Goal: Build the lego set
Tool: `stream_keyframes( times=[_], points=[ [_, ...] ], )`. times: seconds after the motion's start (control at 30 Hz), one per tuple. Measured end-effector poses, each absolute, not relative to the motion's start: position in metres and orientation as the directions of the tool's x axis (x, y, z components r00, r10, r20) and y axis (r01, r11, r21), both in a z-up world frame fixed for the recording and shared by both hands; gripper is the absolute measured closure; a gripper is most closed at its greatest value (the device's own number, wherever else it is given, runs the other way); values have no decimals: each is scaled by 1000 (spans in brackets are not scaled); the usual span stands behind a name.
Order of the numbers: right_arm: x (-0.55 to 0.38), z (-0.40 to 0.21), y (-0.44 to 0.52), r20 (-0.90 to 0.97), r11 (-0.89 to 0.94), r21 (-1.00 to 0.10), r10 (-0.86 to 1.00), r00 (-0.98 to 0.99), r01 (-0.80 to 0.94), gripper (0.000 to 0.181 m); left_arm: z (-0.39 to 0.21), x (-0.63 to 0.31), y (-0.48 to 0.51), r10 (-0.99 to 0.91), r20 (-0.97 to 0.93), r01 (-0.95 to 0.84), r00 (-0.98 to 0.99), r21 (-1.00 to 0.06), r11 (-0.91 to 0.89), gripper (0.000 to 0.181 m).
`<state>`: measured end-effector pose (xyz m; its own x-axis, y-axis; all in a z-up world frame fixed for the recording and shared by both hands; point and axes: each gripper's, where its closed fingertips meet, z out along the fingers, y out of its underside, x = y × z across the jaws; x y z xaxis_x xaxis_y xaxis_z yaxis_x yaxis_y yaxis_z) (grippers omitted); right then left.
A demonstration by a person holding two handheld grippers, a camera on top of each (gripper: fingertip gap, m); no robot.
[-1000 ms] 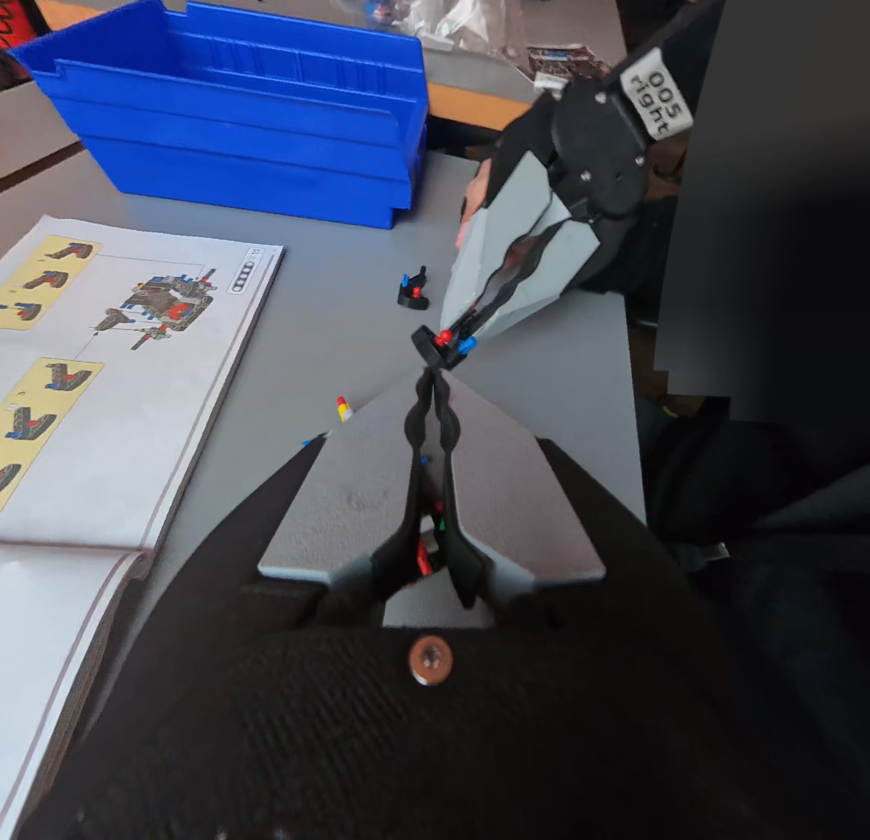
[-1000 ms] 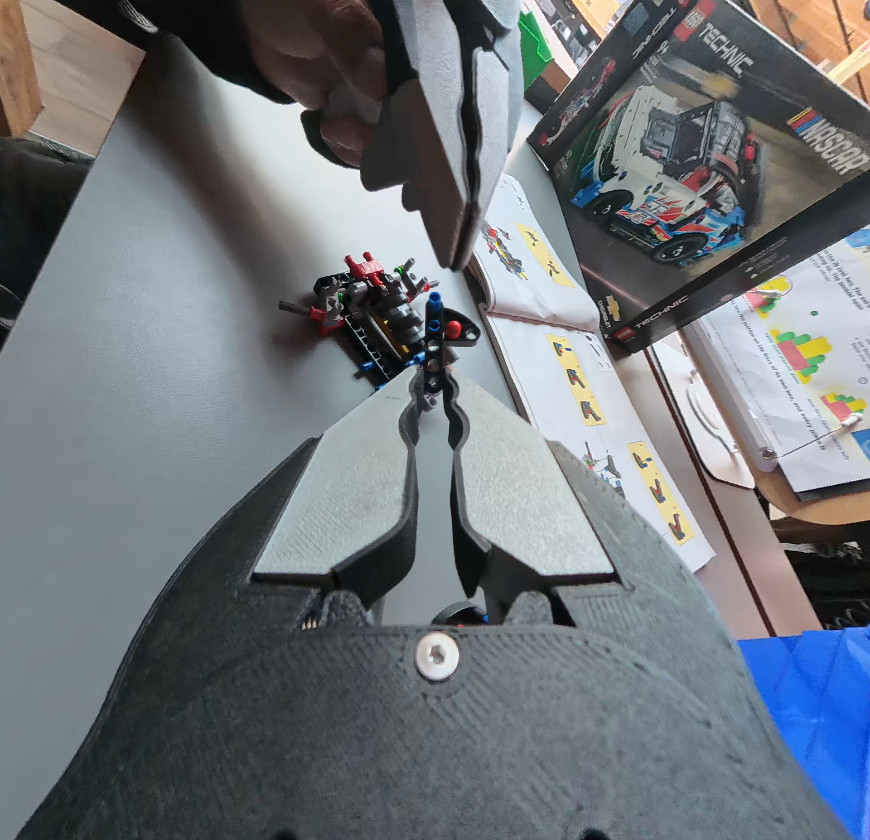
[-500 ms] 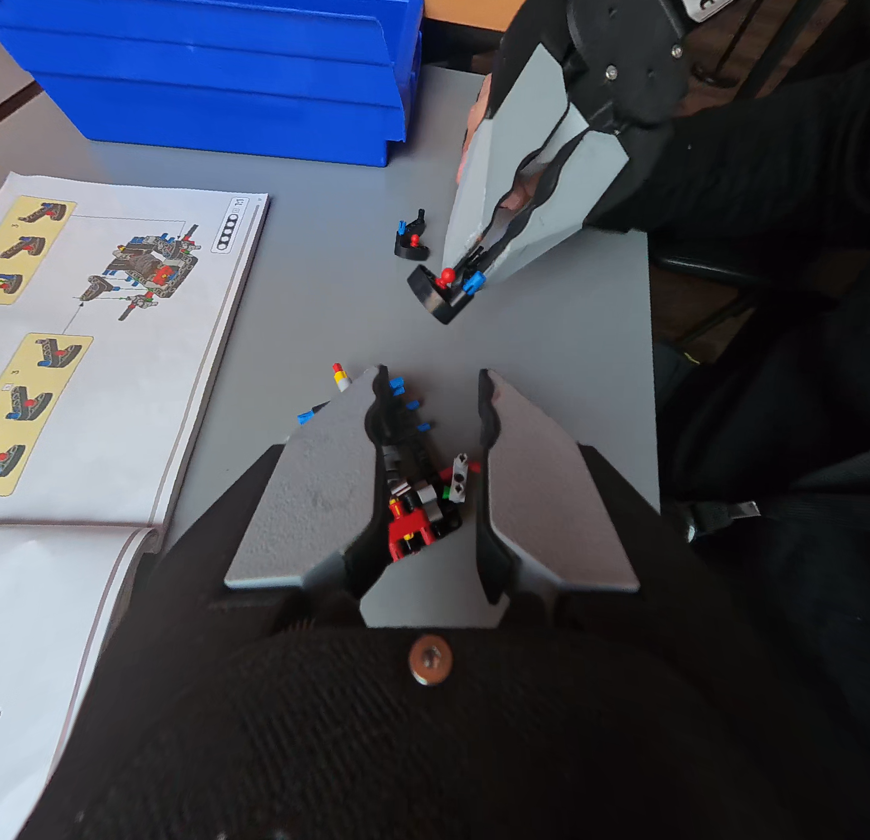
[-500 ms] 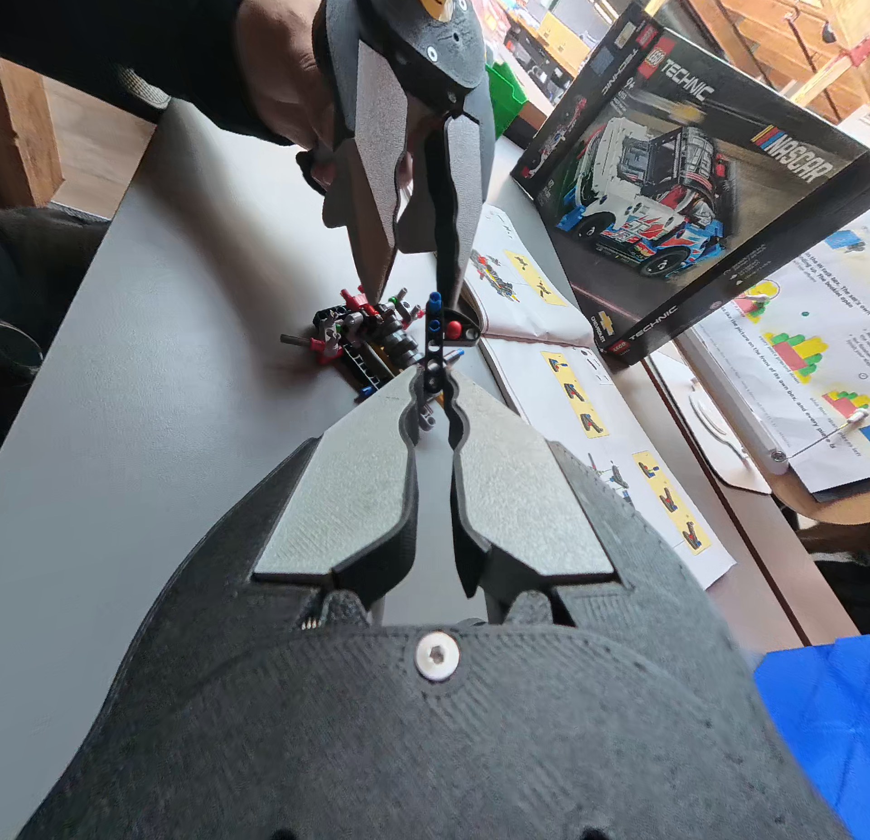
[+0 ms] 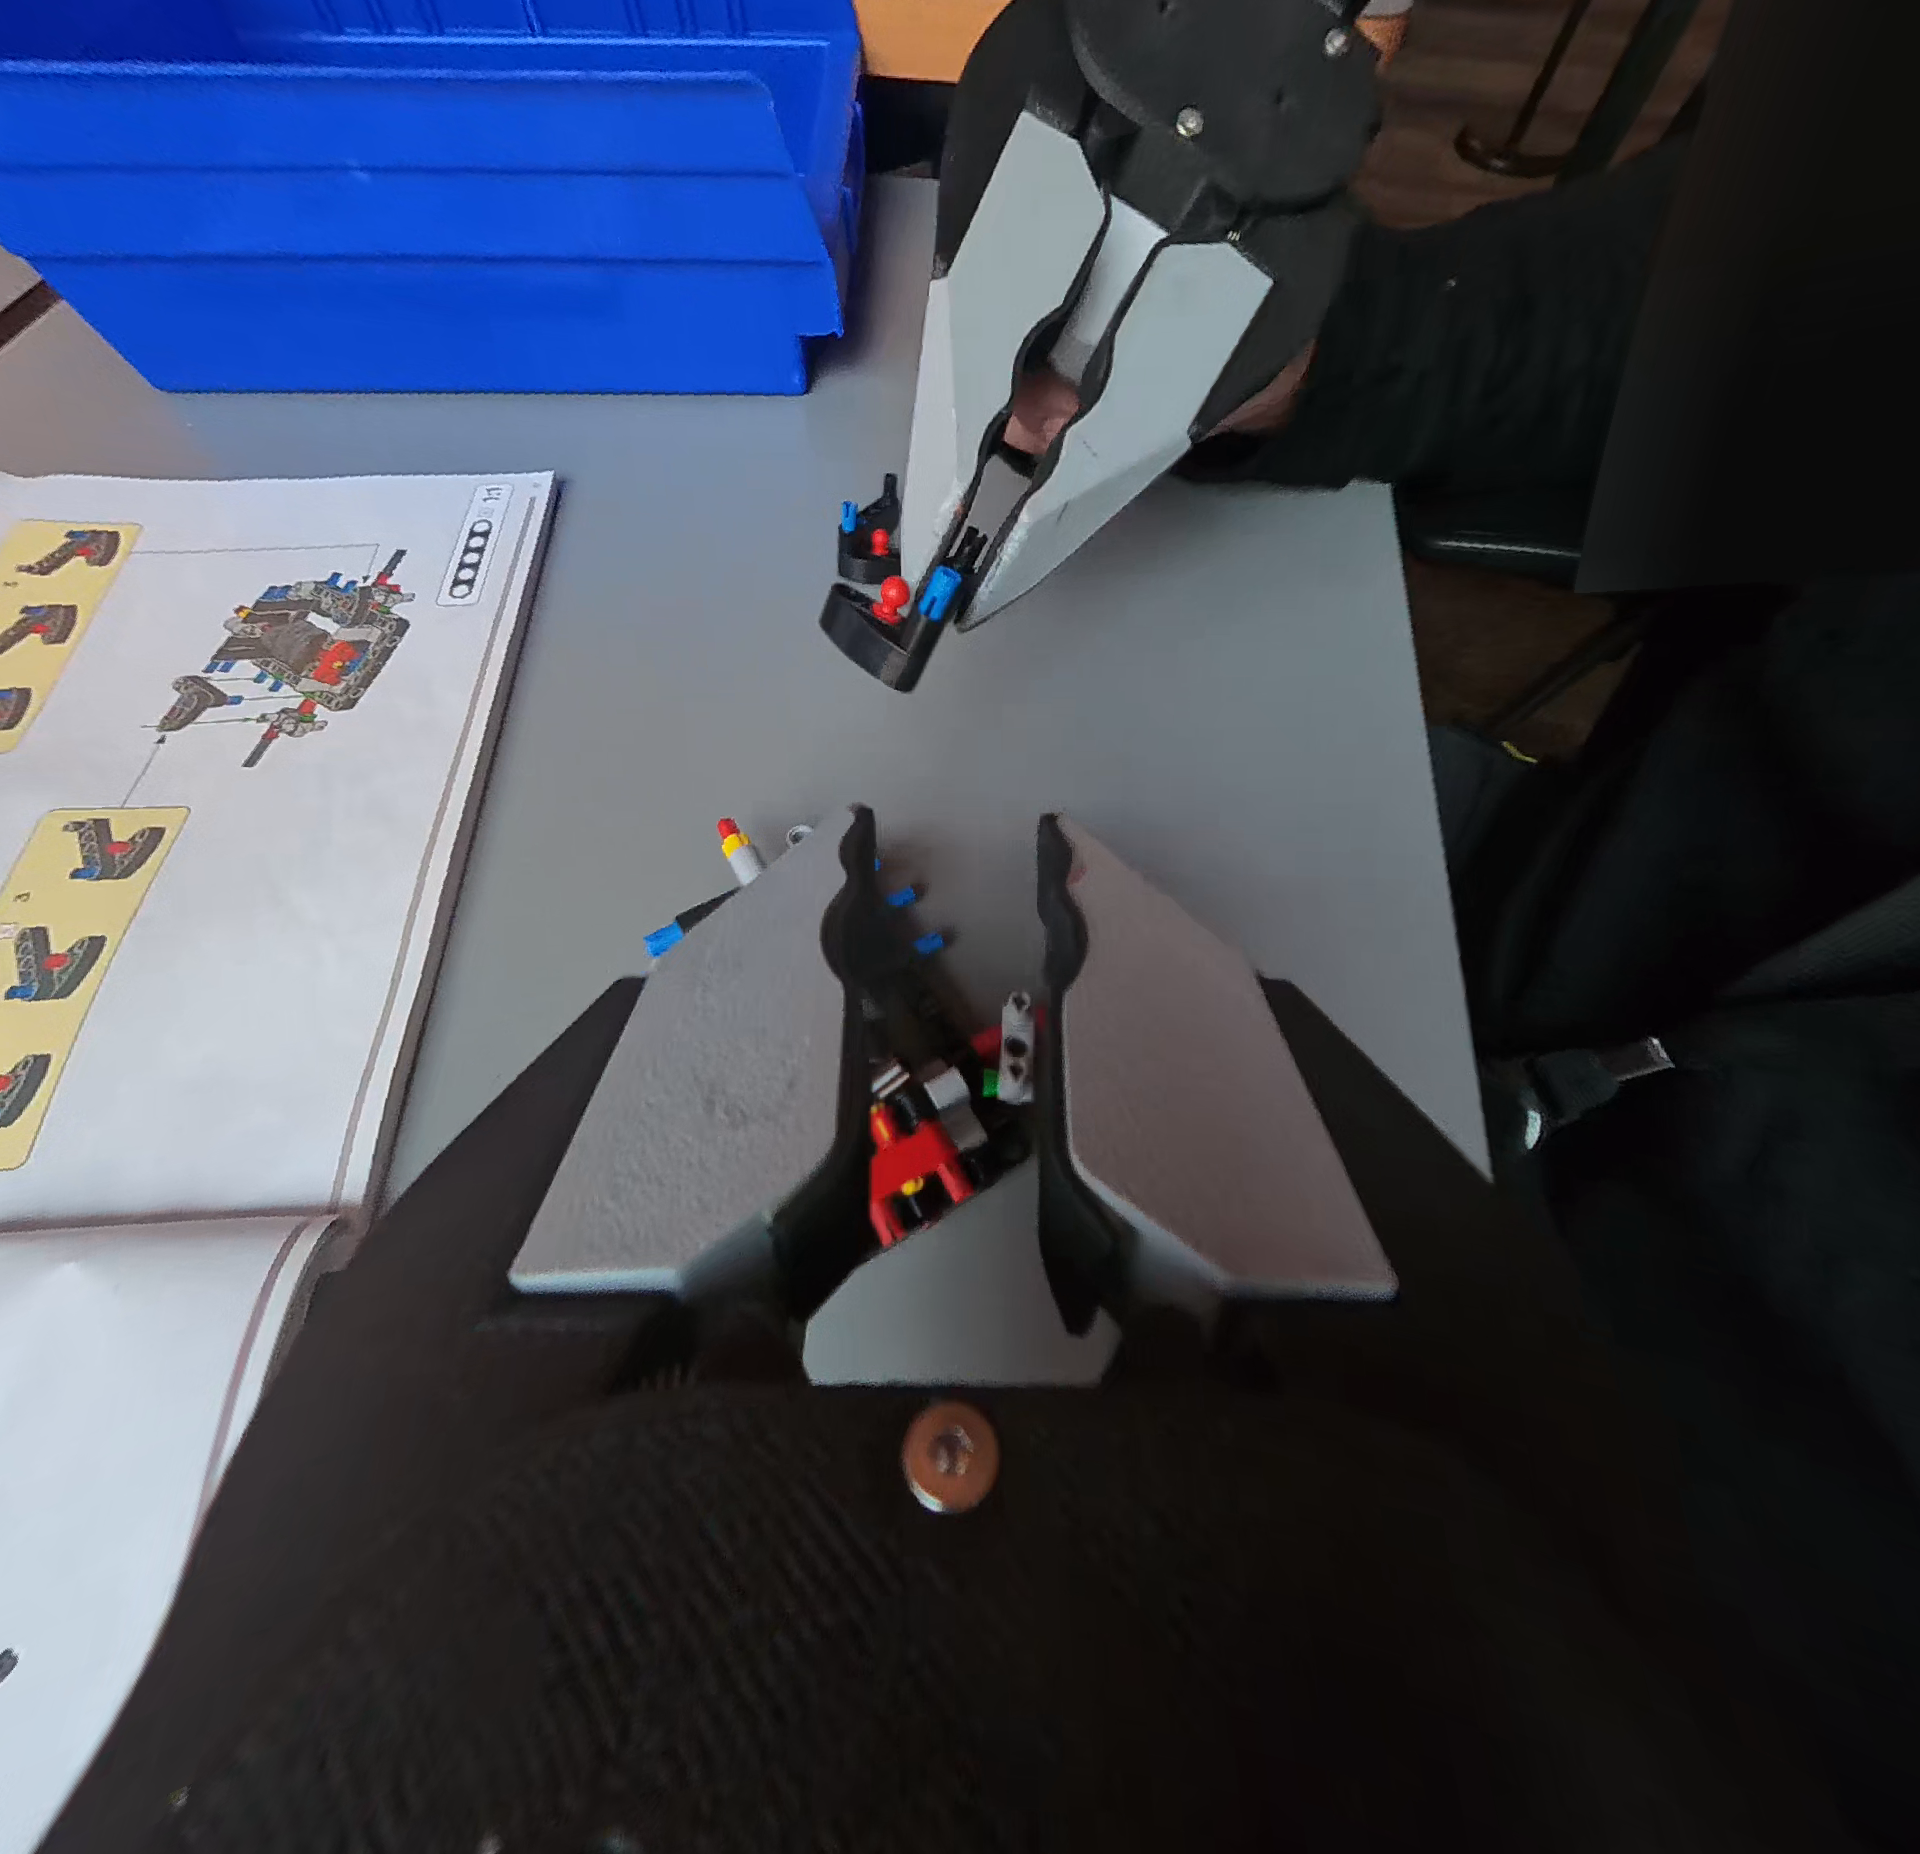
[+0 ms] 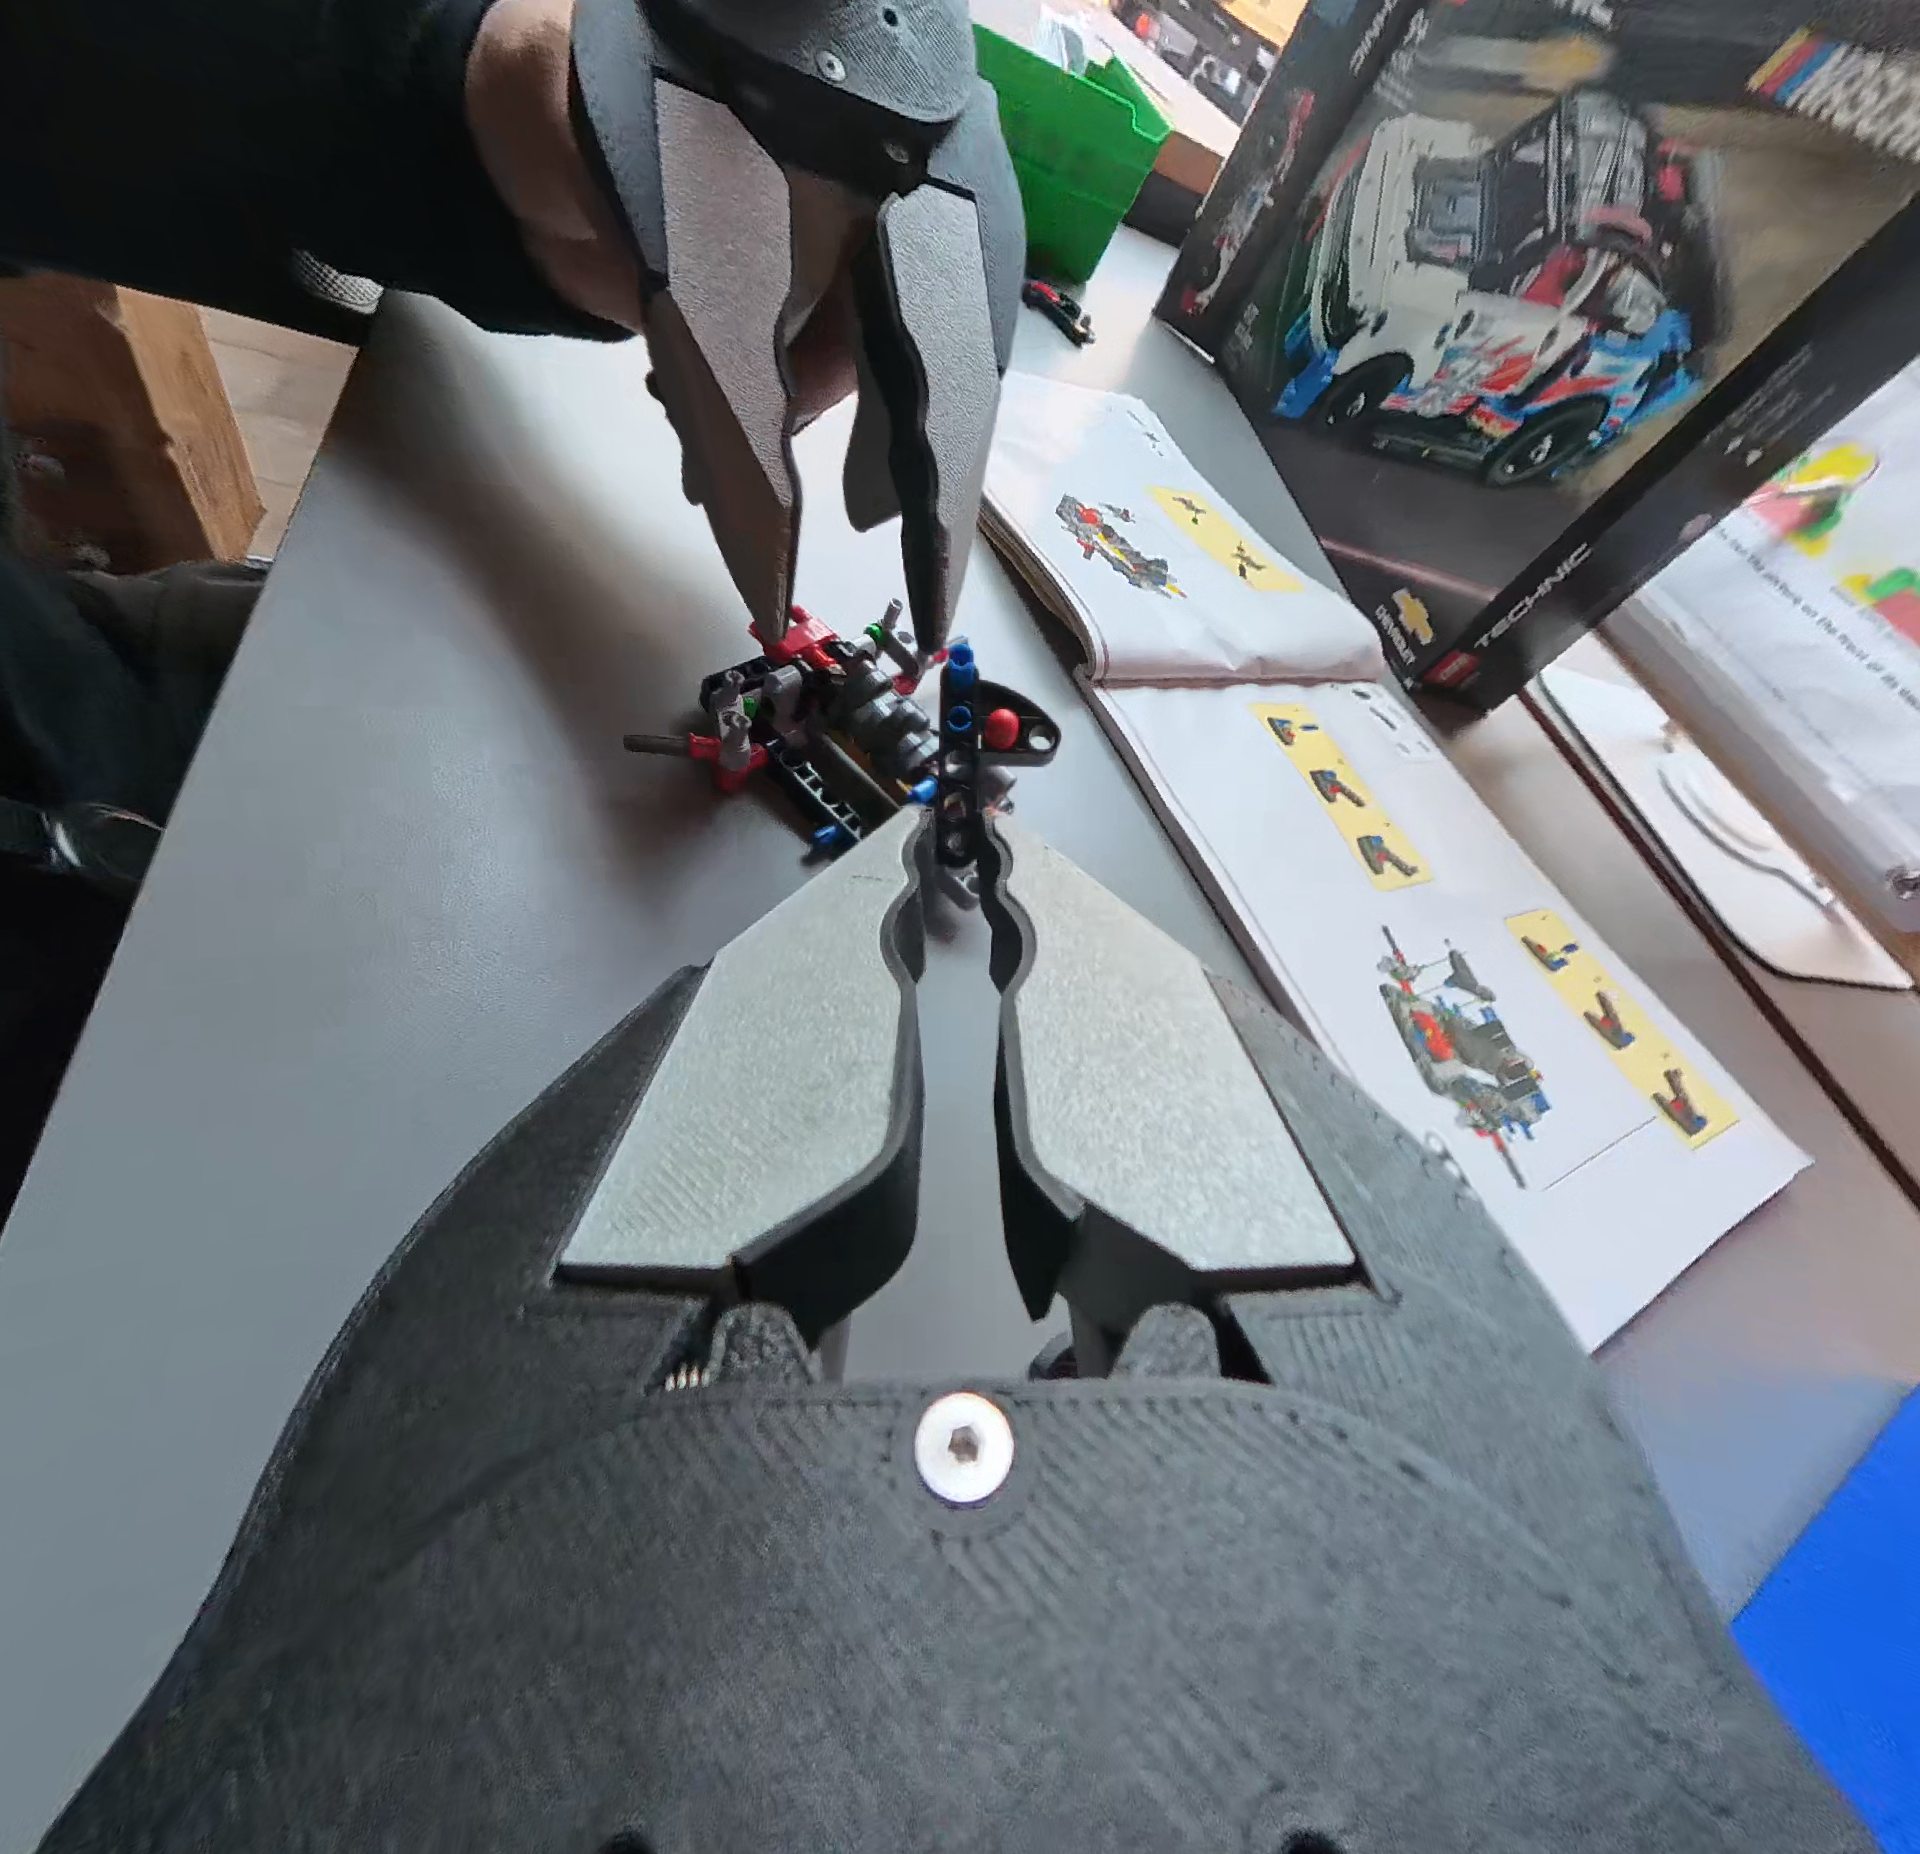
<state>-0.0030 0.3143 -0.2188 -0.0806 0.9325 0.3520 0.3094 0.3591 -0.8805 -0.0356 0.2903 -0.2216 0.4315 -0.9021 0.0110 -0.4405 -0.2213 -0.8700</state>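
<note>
Your two tools meet over a half-built lego assembly [image 5: 935,1108] on the grey table [image 5: 1195,744].

Your left tool [image 5: 951,833] hangs spread wide, holding nothing, its tips straddling the assembly near the table's middle. Your right tool [image 6: 954,836] is clamped on a black angled piece [image 6: 982,739] (red ball, blue pin). An open instruction booklet [image 5: 312,869] lies beside the assembly.

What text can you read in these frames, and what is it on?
I don't quote writing, but here is where it stands:
Box: brand and model words, large and legible.
Booklet: a page number and small step marks, tiny.
White sheet: printed lines, blurred.
</note>
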Motion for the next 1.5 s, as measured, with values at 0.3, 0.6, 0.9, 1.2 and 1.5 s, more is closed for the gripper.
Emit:
stream_keyframes(
  times=[0.3,0.6,0.9,1.2,1.5],
  points=[
    [-4,-230,322,265,267,-891,963,-56,367,177,-217,-88,307,-852,-9,-471,523,-836,-280,157],
    [3,-236,308,120,173,-907,980,-158,384,177,-237,-125,298,-862,32,-541,506,-767,-346,153],
    [-8,-235,277,92,268,-880,907,-412,392,177,-226,-62,281,-915,-29,-568,403,-792,-225,146],
    [-19,-227,268,139,337,-872,866,-480,356,177,-239,-22,267,-942,-41,-596,332,-783,-176,145],
    [-12,-224,266,127,325,-892,846,-518,313,177,-240,-13,268,-949,9,-550,314,-813,-189,141]
  ],
)
